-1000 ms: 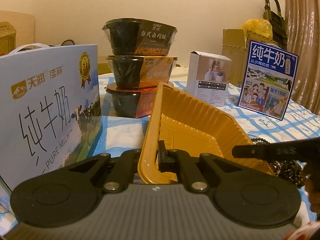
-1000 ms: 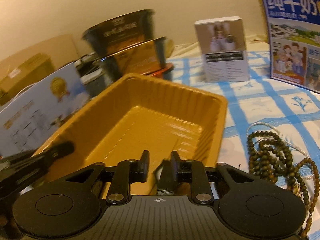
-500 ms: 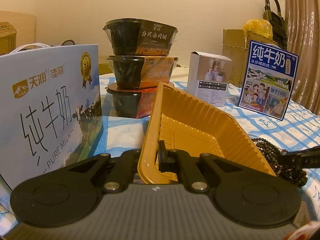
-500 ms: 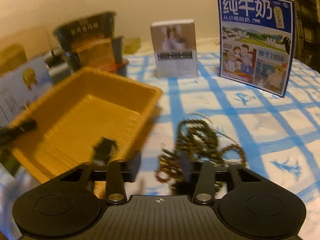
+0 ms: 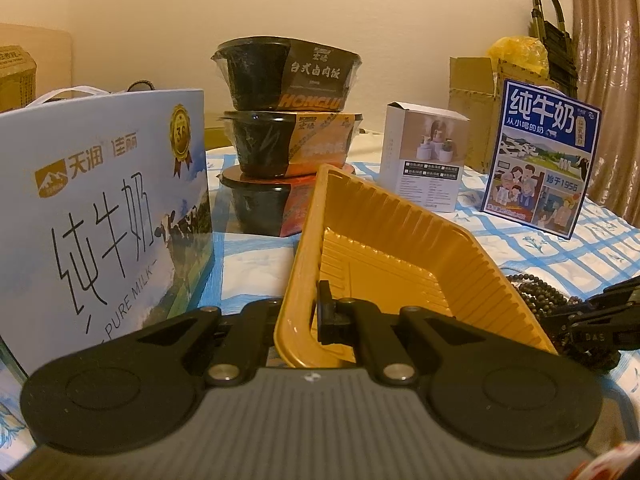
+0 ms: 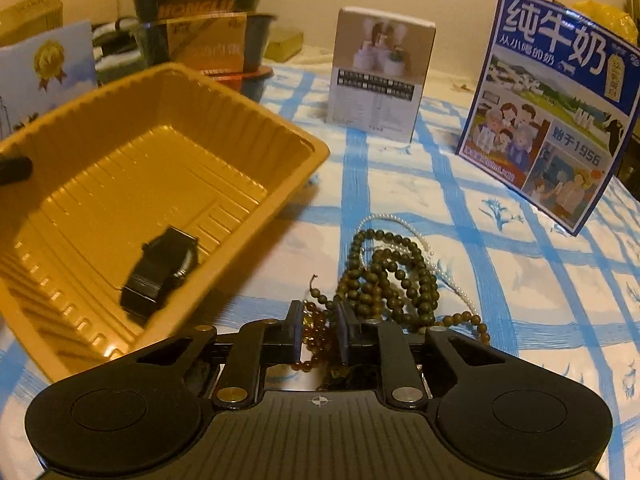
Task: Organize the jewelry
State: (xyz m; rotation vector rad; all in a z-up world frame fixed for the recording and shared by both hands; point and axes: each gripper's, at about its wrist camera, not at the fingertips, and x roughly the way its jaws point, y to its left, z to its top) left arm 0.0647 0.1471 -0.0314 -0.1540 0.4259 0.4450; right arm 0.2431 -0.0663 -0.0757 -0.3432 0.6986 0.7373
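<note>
My left gripper point(image 5: 306, 316) is shut on the near rim of a yellow plastic tray point(image 5: 384, 256), which tilts up on its left side. In the right wrist view a black watch point(image 6: 162, 270) lies inside the tray point(image 6: 248, 120). My right gripper point(image 6: 319, 330) is open, its fingers straddling an amber bead bracelet point(image 6: 316, 332) on the cloth. A pile of dark green beads point(image 6: 384, 276) and a thin pearl strand point(image 6: 400, 222) lie just beyond it. The right gripper also shows in the left wrist view point(image 5: 600, 312), by the beads point(image 5: 536, 288).
A checked blue-and-white cloth point(image 6: 460, 200) covers the table. Behind stand a large milk carton box point(image 5: 100, 208), three stacked black bowls point(image 5: 288, 136), a small white box point(image 6: 380, 76) and a blue milk box point(image 6: 556, 108).
My right gripper swung from over the tray to the bead pile on the right, leaving the watch in the tray, and lowered over the amber bracelet. The left gripper kept holding the tray.
</note>
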